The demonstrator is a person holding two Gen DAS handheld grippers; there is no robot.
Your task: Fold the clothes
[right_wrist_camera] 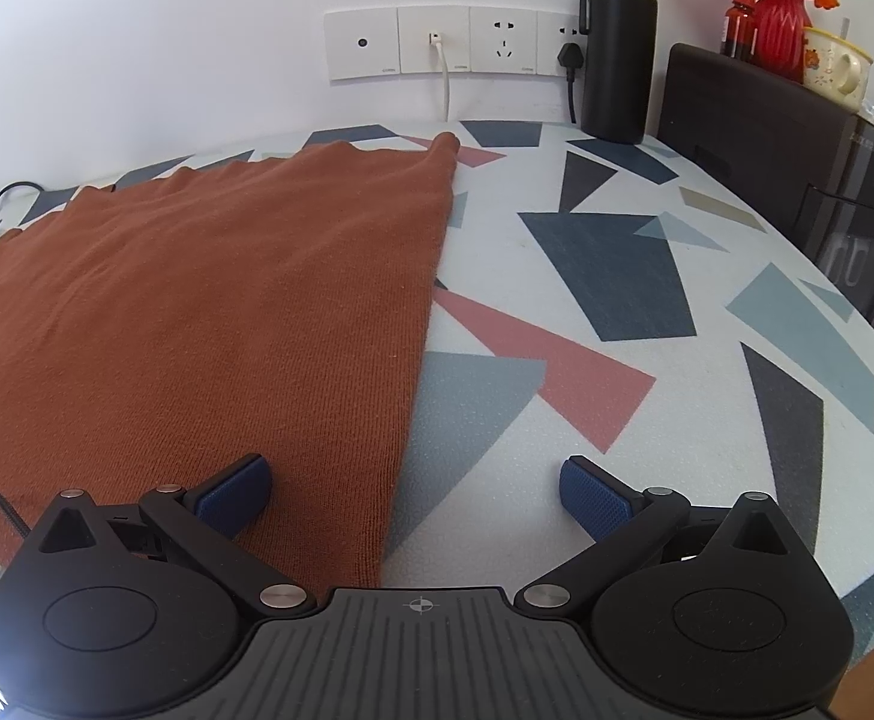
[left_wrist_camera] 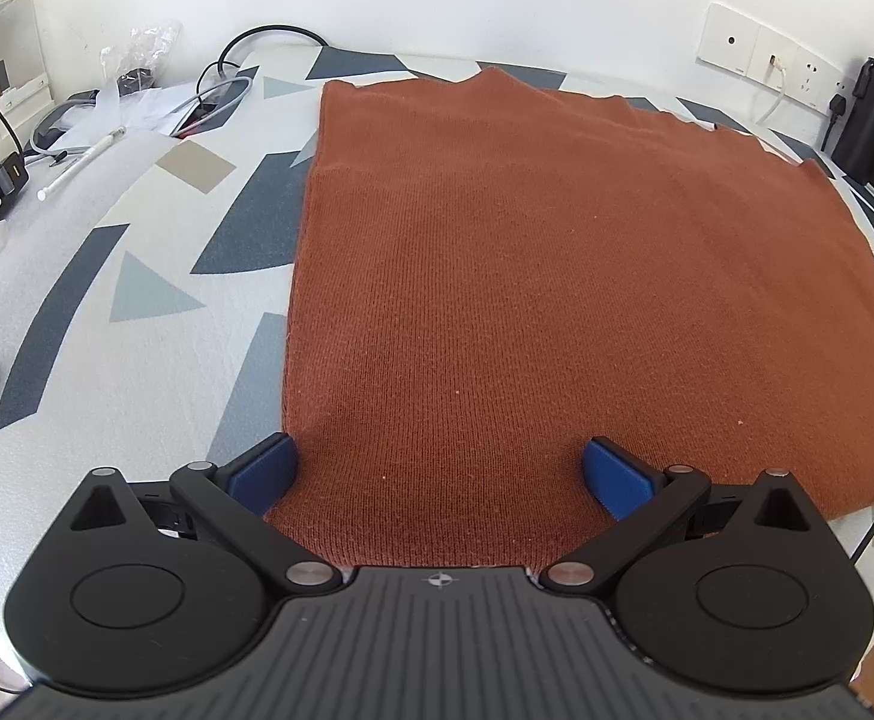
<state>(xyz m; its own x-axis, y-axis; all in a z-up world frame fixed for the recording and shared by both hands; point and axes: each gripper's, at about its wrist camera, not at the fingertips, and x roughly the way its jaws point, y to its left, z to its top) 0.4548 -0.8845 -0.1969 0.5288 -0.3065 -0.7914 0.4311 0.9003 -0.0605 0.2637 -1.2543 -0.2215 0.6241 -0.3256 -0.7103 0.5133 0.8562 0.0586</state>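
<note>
A rust-orange knit garment (left_wrist_camera: 556, 270) lies flat on the patterned table cover; it also shows in the right wrist view (right_wrist_camera: 227, 312). My left gripper (left_wrist_camera: 439, 471) is open, low over the garment's near left corner, its blue pads apart with the cloth's near edge between them. My right gripper (right_wrist_camera: 416, 495) is open, straddling the garment's near right edge: the left pad sits over the cloth, the right pad over the bare cover. Neither grips the cloth.
The table cover (right_wrist_camera: 616, 300) has blue, grey and pink shapes. A black bottle (right_wrist_camera: 616, 48) and wall sockets (right_wrist_camera: 466, 42) stand at the back. A dark cabinet (right_wrist_camera: 796, 168) is at the right. Cables and plastic bags (left_wrist_camera: 137, 84) clutter the left.
</note>
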